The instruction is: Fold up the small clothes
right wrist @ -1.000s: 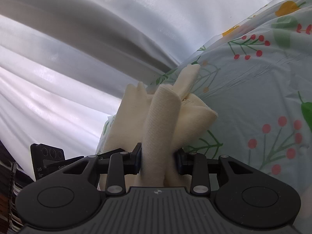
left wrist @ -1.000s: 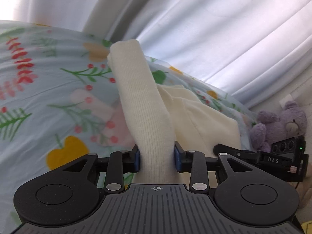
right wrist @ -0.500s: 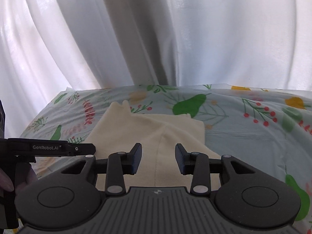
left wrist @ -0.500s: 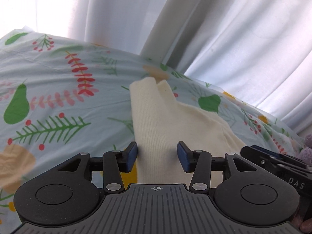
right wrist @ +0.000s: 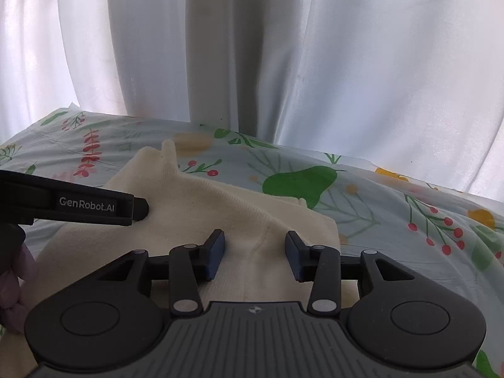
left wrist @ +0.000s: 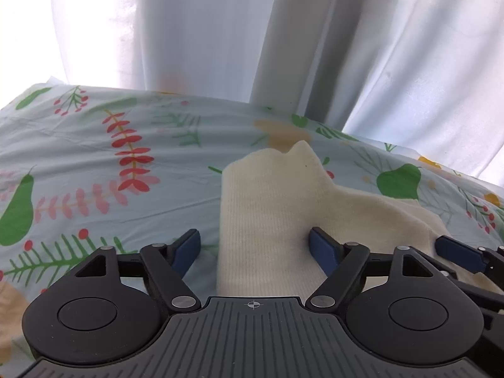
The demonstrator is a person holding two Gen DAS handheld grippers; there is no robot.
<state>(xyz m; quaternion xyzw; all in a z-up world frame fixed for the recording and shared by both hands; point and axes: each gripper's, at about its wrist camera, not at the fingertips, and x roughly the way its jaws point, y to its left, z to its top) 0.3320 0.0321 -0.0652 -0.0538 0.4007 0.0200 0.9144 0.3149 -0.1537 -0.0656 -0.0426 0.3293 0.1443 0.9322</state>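
A cream knit garment (left wrist: 271, 208) lies flat on the floral bedsheet (left wrist: 94, 163); it also shows in the right wrist view (right wrist: 220, 208). My left gripper (left wrist: 255, 247) is open, its blue pads standing wide on either side of the cloth's left part without gripping it. My right gripper (right wrist: 255, 252) is open over the garment's right part, near its edge. The right gripper's blue fingertip (left wrist: 456, 253) shows at the right of the left wrist view, and the left gripper's body (right wrist: 88, 204) at the left of the right wrist view.
White curtains (right wrist: 252, 63) hang behind the bed. The sheet (right wrist: 409, 220) stretches right of the garment, printed with pears and berries. A purple gloved hand (right wrist: 12, 277) shows at the far left edge.
Both grippers held the cream garment lifted a second ago. They have laid it down on the sheet, let go, and opened wider since.
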